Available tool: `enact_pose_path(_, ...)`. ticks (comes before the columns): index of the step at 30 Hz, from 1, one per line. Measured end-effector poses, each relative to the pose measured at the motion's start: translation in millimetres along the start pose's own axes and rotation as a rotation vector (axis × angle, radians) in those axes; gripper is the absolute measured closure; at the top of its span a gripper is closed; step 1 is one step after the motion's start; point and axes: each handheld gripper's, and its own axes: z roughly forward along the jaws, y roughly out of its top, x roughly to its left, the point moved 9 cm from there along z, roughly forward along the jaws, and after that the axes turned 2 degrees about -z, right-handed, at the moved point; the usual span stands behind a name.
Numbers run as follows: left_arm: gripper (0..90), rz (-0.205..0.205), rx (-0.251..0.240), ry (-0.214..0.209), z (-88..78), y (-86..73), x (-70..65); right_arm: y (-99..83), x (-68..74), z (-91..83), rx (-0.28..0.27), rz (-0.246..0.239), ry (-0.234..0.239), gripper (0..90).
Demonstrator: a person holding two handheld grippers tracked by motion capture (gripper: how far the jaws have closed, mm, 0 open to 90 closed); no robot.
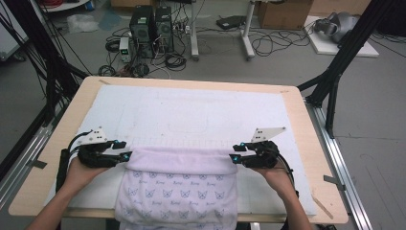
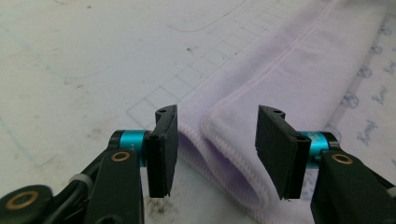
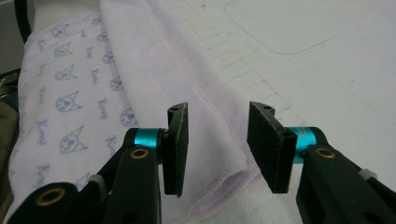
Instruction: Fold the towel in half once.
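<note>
We are folding one lilac towel (image 1: 177, 179) on the white mat (image 1: 201, 112) that covers the surface (image 1: 311, 158); the towel lies at the near edge, its printed part hanging off toward us and its far end doubled over into a plain band. Our left claw (image 1: 123, 150) sits at the left end of that band and our right claw (image 1: 235, 152) at the right end, one at each folded corner. In the left gripper view the left claw (image 2: 217, 151) stands parted with the corner of the towel (image 2: 280, 88) lying between its pads, not pressed; the right gripper view shows the same for the right claw (image 3: 218, 147) and the hem of the towel (image 3: 154, 93). To do this step well (as we judge it) we should keep both claws level with each other, so the fold stays straight, and draw them outward without dragging the cloth. We count one towel, one mat, two claws.
</note>
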Motion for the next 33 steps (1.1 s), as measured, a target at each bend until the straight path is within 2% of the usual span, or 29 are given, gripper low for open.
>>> enact_pose_path(2,50.2,-0.001,0.027,-0.023,8.5,-2.0,-1.6,-4.0,0.1,8.2,0.03,-0.002,0.011,56.1)
enact_pose_path(4,56.3,0.005,0.056,-0.029,15.5,-6.0,-2.9,-9.2,-0.4,14.3,0.047,0.003,0.015,56.1)
enact_pose_path(5,60.5,0.016,0.066,-0.036,17.3,-8.1,-4.3,-12.6,-0.8,16.7,0.059,0.005,0.016,56.6)
enact_pose_path(7,74.8,0.039,0.073,-0.044,18.5,-11.1,-7.5,-20.7,-2.8,20.5,0.103,0.015,0.009,57.5)
enact_pose_path(9,82.7,0.05,0.08,-0.048,18.5,-13.1,-9.8,-26.1,-4.0,23.0,0.137,0.029,0.007,64.0)
enact_pose_path(11,84.8,0.05,0.075,-0.05,17.2,-13.3,-11.4,-27.6,-2.4,24.7,0.154,0.023,0.025,76.2)
enact_pose_path(12,85.0,0.05,0.07,-0.044,15.9,-12.6,-11.6,-26.7,0.7,24.6,0.152,0.015,0.045,82.2)
enact_pose_path(13,85.1,0.051,0.061,-0.04,14.0,-11.4,-11.7,-24.7,2.7,24.2,0.14,0.002,0.055,83.7)
enact_pose_path(16,85.1,0.054,0.035,-0.035,7.0,-6.0,-13.5,-17.7,5.6,19.6,0.112,-0.015,0.036,84.1)
enact_pose_path(21,85.1,0.064,-0.016,-0.033,-10.4,2.1,-19.3,-5.8,15.5,3.5,0.032,-0.034,0.038,84.6)
enact_pose_path(25,85.0,0.082,-0.04,-0.036,-28.4,-3.2,-33.8,0.1,37.3,-14.1,-0.039,-0.069,0.053,84.4)
enact_pose_path(27,84.7,0.085,-0.041,-0.028,-38.2,-9.4,-43.2,-2.6,49.4,-20.7,-0.052,-0.088,0.053,84.4)
enact_pose_path(29,84.0,0.097,-0.038,-0.041,-47.4,-15.9,-54.6,-9.1,63.4,-25.0,-0.037,-0.103,0.065,83.4)
enact_pose_path(31,79.5,0.102,-0.032,-0.053,-55.1,-22.0,-64.3,-15.4,76.6,-29.5,-0.026,-0.116,0.09,79.3)
enact_pose_path(33,69.9,0.106,-0.024,-0.056,-59.8,-27.1,-69.3,-20.0,84.3,-35.2,-0.03,-0.119,0.106,73.3)
